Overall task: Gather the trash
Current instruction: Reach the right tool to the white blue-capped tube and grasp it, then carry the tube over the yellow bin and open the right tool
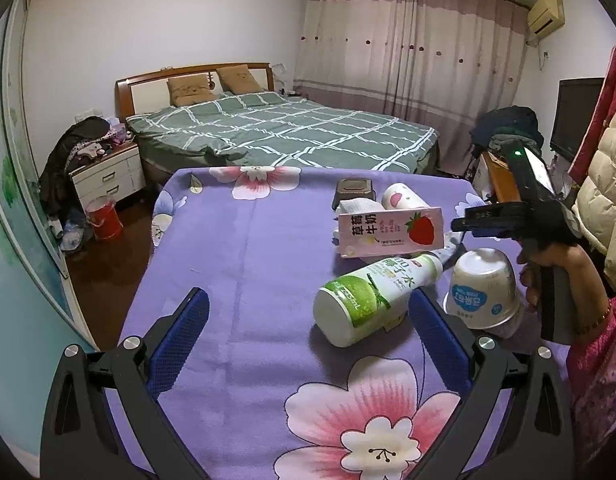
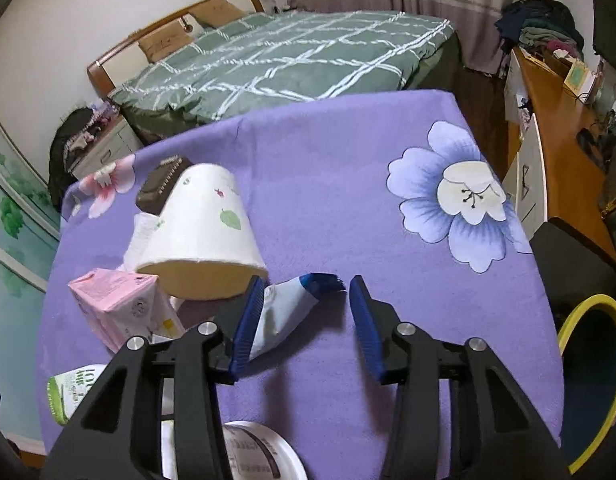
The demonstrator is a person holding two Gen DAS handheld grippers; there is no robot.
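Right claw [image 2: 305, 320] gaping around tube [image 2: 283, 312] (left claw [image 1: 308, 336] also apart); risking nudging cup [image 2: 203, 236] off bench [image 2: 328, 184].

Left hand-held gripper [image 1: 308, 312]: matte black angular frame with triangular cut-outs, round silver screw heads at the pivots, and two fingers faced with textured royal-blue pads [image 1: 179, 332]. Right hand-held gripper [image 2: 305, 324]: same black build, same silver screws, same ribbed blue pads [image 2: 366, 332]. Seen from the left wrist, its black body carries a glowing green light. The person's right hand [image 1: 548, 268] shows bare skin, a thin beaded bracelet, a pink patterned sleeve.
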